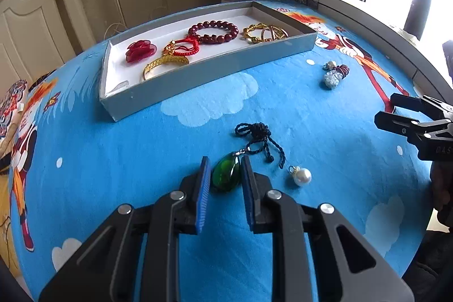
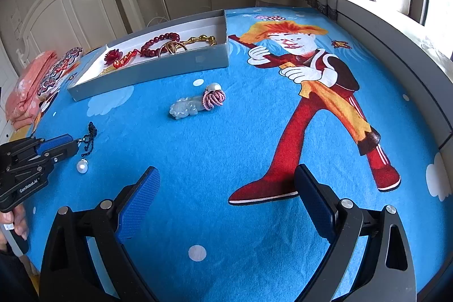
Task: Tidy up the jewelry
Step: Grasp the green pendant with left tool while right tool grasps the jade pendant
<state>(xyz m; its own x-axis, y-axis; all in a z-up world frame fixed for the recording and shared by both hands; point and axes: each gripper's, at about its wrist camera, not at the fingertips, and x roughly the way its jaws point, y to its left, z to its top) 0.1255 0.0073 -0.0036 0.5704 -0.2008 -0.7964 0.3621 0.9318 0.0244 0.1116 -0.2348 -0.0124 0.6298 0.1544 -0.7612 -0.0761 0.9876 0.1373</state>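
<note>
A green teardrop pendant (image 1: 226, 177) on a black cord (image 1: 259, 136) lies on the blue cartoon blanket (image 1: 113, 160). My left gripper (image 1: 225, 162) has a blue pad pressed against each side of it, shut on the stone; the right wrist view shows this gripper (image 2: 66, 145) low at the left. A loose pearl (image 1: 302, 176) rests just right of it. Farther off lies a pale jade carving (image 2: 187, 106) with a pink knotted cord. My right gripper (image 2: 226, 170) hovers open over bare blanket, holding nothing. The grey box (image 1: 212, 70) holds a red flower, bracelets and gold pieces.
The box (image 2: 158, 67) stands at the back of the bed, near a white headboard (image 2: 70, 10). Folded pink bedding (image 2: 25, 92) lies at the far left. A grey window ledge (image 2: 410, 75) runs along the right side. A hand (image 2: 17, 220) holds the left tool.
</note>
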